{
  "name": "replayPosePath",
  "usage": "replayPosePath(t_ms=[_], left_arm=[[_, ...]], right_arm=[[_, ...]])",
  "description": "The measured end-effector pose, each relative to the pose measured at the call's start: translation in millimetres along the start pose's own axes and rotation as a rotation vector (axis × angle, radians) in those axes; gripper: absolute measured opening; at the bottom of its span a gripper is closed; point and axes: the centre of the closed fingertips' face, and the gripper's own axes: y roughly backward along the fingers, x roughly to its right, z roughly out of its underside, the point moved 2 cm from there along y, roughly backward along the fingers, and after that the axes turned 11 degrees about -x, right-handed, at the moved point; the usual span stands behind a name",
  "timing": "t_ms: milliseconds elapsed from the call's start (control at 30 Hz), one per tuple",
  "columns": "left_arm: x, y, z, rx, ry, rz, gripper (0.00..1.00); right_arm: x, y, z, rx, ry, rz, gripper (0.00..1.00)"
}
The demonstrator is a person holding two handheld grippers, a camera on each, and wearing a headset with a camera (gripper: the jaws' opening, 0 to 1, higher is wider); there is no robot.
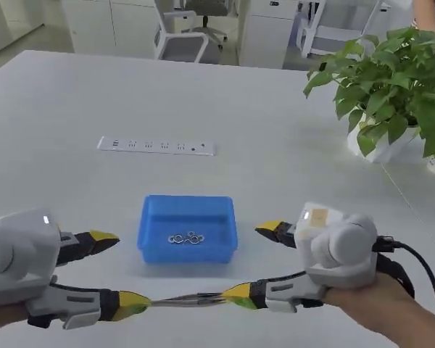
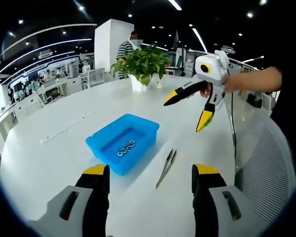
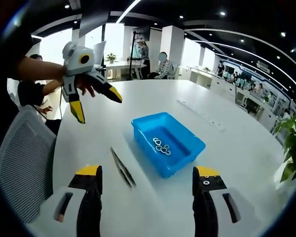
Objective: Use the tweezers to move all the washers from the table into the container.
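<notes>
Head view: the blue container (image 1: 151,243) sits mid-table with a cluster of washers (image 1: 187,238) on its floor. I see no washer on the table around it. The tweezers (image 1: 192,297) lie flat on the person's side of the container, their long axis parallel to its near wall. The left gripper (image 1: 132,271) is off the container's left near corner and the right gripper (image 1: 241,262) off its right near corner, both with jaws spread wide and holding nothing. Each lower jaw tip lines up with one end of the tweezers — whether they touch cannot be told here.

Left gripper view: the tweezers (image 2: 166,167) lie on the table to the right of the container (image 2: 133,160), between this gripper's own wide jaws and pointing roughly along them. The right gripper (image 2: 182,116) hangs open above the table, beyond the tweezers' far end.

Right gripper view: the same in mirror. The tweezers (image 3: 123,169) lie left of the container (image 3: 180,165), inside the wide-open jaws and nearer the left one, with the washers (image 3: 161,146) inside the container.

The tweezers lie lengthwise to both grippers, so either would have to turn across the shaft to close on it — neither looks clearly nearer.
</notes>
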Motion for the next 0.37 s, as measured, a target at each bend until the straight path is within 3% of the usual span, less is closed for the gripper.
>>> replayPosePath(t_ms=[367], left_arm=[[1.2,7.4,-4.6,0.047,0.06,-0.03,0.9]], right_arm=[[5.2,20.3,0.7,0.077,-0.086,0.042,0.9]])
